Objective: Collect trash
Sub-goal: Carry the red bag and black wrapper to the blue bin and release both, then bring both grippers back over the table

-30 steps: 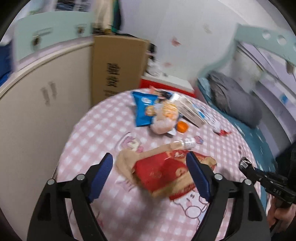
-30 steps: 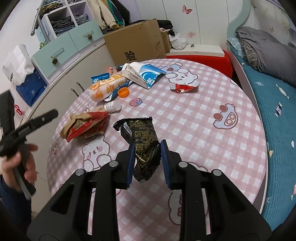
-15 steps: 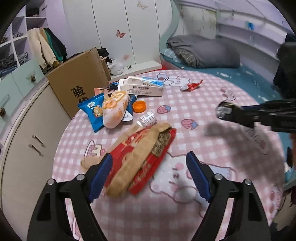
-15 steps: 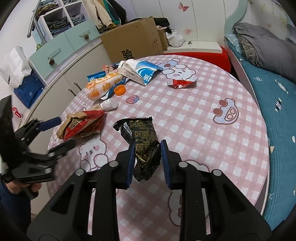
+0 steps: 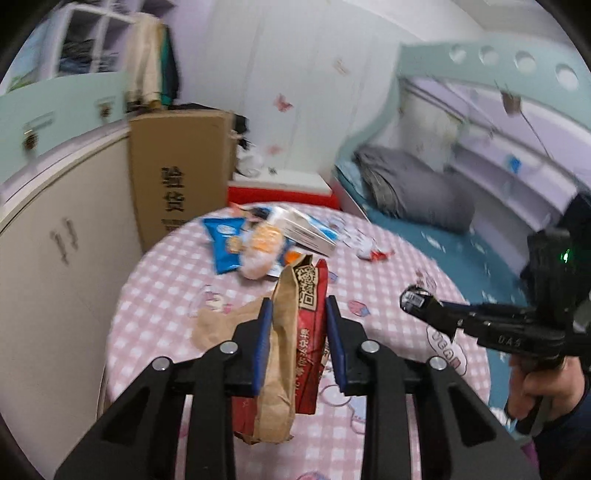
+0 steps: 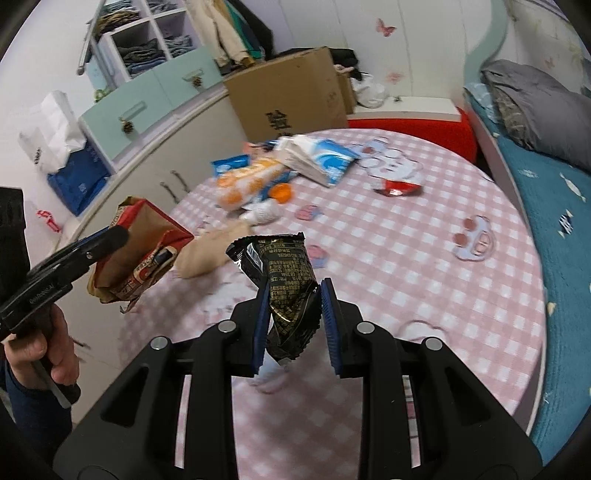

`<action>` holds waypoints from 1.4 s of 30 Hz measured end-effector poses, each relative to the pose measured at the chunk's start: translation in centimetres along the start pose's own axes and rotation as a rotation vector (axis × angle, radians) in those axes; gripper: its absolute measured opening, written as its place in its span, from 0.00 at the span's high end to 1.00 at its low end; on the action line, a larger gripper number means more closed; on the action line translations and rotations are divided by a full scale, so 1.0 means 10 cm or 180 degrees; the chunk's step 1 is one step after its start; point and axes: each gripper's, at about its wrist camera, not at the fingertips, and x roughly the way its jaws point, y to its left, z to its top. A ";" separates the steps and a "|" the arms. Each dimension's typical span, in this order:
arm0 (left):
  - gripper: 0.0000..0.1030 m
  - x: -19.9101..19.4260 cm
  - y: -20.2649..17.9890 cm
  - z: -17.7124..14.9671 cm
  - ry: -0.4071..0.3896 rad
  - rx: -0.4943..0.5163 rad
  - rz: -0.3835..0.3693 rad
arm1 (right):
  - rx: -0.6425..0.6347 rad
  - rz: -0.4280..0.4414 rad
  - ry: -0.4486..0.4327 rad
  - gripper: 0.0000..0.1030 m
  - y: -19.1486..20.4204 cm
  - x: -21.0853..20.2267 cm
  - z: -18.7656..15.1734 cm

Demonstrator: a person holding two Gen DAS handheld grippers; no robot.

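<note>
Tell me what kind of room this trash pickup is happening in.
Most likely a child's bedroom: a bed with a teal sheet and grey pillow sits beside the round table with the pink checked cartoon cloth, butterfly stickers dot the wall, and open shelves hold folded clothes.

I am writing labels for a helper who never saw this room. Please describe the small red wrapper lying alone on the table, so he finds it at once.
Start at the round table with the pink checked cloth, and look to its far side, toward the bed. The small red wrapper lies flat on a printed cartoon bear, right of the blue and white pack. It is crumpled, red and silver, apart from the snack pile.
</note>
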 end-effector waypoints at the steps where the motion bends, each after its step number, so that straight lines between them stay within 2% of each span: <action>1: 0.73 -0.12 0.08 -0.02 -0.0060 -0.0083 0.0052 | -0.0034 0.0031 0.0004 0.74 0.07 0.01 0.01; 5: 0.73 -0.57 0.47 -0.21 -0.0221 -0.0447 0.0346 | -0.0258 0.0359 0.0064 0.74 0.58 0.10 0.04; 7: 0.73 -0.81 0.71 -0.38 -0.0252 -0.0613 0.0613 | -0.0407 0.0568 0.0132 0.74 0.92 0.20 0.03; 10: 0.73 -1.10 1.04 -0.63 -0.0274 -0.0861 0.0878 | -0.0623 0.0819 0.0267 0.74 1.41 0.39 0.00; 16: 0.73 -1.48 1.76 -1.25 -0.0160 -0.1483 0.1407 | -0.1010 0.1337 0.0764 0.74 2.57 1.01 -0.27; 19: 0.73 -1.50 2.10 -1.59 -0.0028 -0.1788 0.1568 | -0.1209 0.1404 0.1023 0.74 3.03 1.35 -0.47; 23: 0.73 -1.42 2.46 -1.98 0.0154 -0.2138 0.1660 | -0.1344 0.1306 0.1310 0.74 3.40 1.81 -0.71; 28: 0.73 -1.27 2.72 -2.18 0.0295 -0.2319 0.1655 | -0.1380 0.1254 0.1582 0.73 3.63 2.20 -0.94; 30: 0.70 -1.20 2.80 -2.21 0.0334 -0.2337 0.1604 | -0.1349 0.1244 0.1628 0.70 3.68 2.31 -0.97; 31: 0.60 -1.14 2.87 -2.23 0.0384 -0.2355 0.1517 | -0.1307 0.1239 0.1650 0.61 3.68 2.36 -0.97; 32: 0.40 -1.13 2.92 -2.24 0.0417 -0.2380 0.1467 | -0.1245 0.1229 0.1659 0.38 3.66 2.40 -0.96; 34: 0.23 -1.13 2.99 -2.25 0.0356 -0.2421 0.1501 | -0.1200 0.1204 0.1630 0.23 3.65 2.41 -0.92; 36: 0.22 -1.17 3.00 -2.22 0.0333 -0.2371 0.1608 | -0.1206 0.1208 0.1606 0.19 3.61 2.39 -0.86; 38: 0.21 -1.21 2.99 -2.17 0.0354 -0.2339 0.1771 | -0.1199 0.1197 0.1540 0.06 3.58 2.36 -0.82; 42: 0.20 -1.30 2.91 -2.10 0.0288 -0.2298 0.1883 | -0.1227 0.1158 0.1415 0.06 3.54 2.25 -0.75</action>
